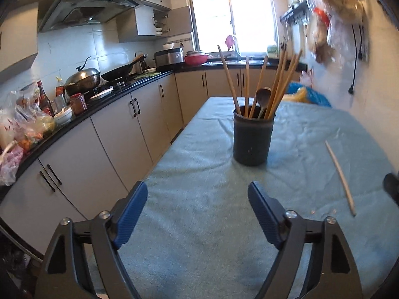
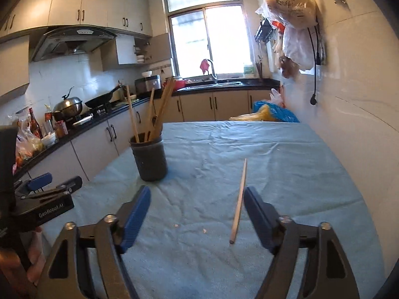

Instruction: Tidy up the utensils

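Note:
A dark round utensil holder (image 1: 251, 137) stands on the blue-green tablecloth (image 1: 199, 174), filled with several wooden chopsticks and a wooden spoon (image 1: 263, 97). It shows at the left in the right wrist view (image 2: 149, 160). One loose wooden chopstick (image 1: 340, 177) lies on the cloth to the holder's right; in the right wrist view the chopstick (image 2: 239, 200) lies just inside the right finger. My left gripper (image 1: 198, 196) is open and empty, in front of the holder. My right gripper (image 2: 197, 203) is open and empty above the cloth, the chopstick's near half between its fingers.
A black kitchen counter (image 1: 82, 114) with pots, bottles and bags runs along the left. A blue and yellow bag (image 2: 271, 112) lies at the table's far end. Plastic bags (image 2: 291, 15) hang on the right wall. The left gripper shows at the left edge in the right wrist view (image 2: 42, 194).

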The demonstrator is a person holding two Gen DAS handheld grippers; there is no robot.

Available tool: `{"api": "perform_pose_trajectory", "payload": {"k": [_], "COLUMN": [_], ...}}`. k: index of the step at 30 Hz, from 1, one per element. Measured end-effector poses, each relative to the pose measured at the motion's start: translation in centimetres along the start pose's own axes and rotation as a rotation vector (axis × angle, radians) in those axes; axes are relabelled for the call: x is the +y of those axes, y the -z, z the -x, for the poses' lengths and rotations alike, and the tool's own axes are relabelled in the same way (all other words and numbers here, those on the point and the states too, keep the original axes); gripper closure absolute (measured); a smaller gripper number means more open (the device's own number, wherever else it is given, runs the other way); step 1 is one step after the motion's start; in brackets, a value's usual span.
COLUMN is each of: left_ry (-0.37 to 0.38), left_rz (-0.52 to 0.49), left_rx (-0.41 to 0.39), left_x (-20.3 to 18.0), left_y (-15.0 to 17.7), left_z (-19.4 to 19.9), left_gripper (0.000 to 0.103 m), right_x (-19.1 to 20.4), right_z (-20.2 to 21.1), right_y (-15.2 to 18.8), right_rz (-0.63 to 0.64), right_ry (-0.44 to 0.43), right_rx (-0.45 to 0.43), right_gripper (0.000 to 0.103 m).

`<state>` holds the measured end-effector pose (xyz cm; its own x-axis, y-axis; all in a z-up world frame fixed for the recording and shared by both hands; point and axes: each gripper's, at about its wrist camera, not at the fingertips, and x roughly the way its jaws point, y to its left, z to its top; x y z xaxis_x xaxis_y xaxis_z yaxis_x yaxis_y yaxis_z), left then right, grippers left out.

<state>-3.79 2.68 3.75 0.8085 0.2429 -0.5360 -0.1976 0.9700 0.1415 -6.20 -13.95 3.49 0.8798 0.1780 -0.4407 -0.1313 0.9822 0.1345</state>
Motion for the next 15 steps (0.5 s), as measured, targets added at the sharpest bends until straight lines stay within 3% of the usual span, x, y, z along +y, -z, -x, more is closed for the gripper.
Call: {"api": "perform_pose_trajectory", "payload": {"k": [6, 15], "left_ry": [-0.023, -0.028], "left_rz": [-0.015, -0.003], "left_rx": [0.018, 0.053], "left_x": [-0.1, 0.7], "left_y": [0.1, 0.5], "left_z": [-0.5, -2.0], "left_gripper": [0.020, 0.020], "right_x": [1.3, 3.8], "right_z": [0.1, -1.0], "right_y": [-0.2, 0.3], "right_rz": [0.043, 0.122], "right_ry": [-0.009, -0.028], "right_rx": [-0.009, 0.033], "right_gripper": [0.009, 0.009]}}
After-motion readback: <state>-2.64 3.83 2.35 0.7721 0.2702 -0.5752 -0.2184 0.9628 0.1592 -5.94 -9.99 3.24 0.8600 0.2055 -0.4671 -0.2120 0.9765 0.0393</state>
